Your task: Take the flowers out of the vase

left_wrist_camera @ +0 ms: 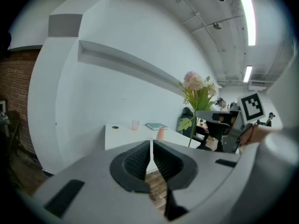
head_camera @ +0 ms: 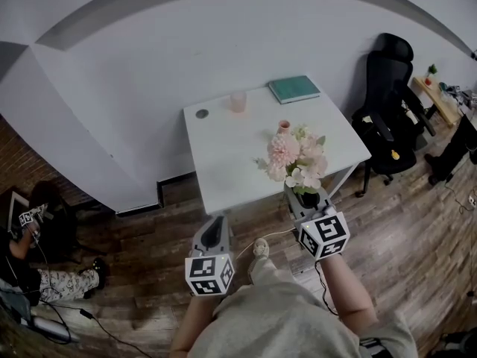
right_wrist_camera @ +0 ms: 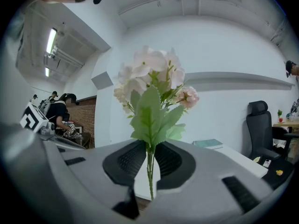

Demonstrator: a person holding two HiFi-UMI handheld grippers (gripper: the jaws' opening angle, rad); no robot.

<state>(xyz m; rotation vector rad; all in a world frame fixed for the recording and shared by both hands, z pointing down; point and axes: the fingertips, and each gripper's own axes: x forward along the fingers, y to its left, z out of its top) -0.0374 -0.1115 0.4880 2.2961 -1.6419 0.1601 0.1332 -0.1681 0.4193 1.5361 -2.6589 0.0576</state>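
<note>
While the right tongs (head_camera: 304, 197) clamp on the thin green stems (right_wrist_camera: 150, 171) of the flowers (head_camera: 297, 159), the bunch stands upright above their tips, its pale pink and white blooms well above the pads. The stems run down through the narrow gap between the two ribbed pads and stick out a little beneath them, and a broad green leaf (right_wrist_camera: 150, 113) spreads just over the jaws. The flowers are clear of the vase (head_camera: 283, 126). This small pink vase stands upright on the white table (head_camera: 223, 155), beyond the right tongs and just past the blooms in the head view, and nothing shows in its mouth.

To the left of the right tongs, the left tongs (head_camera: 215, 222) are closed: their pads meet at the tips and nothing sits between them. Both tongs hang above the wooden floor (head_camera: 402, 230), close to the near edge of the table, and both point toward it.

Farther ahead of the tongs, at the far side of the table, lie a teal book (head_camera: 294, 89) and a pale pink cup (head_camera: 238, 101), the cup left of the book. A small dark round object (head_camera: 202, 113) lies left of the cup. Off to the right of the right tongs, a black office chair (head_camera: 387, 118) stands beside the table. Far to the left of the left tongs, a person (head_camera: 33, 245) sits on the floor.
</note>
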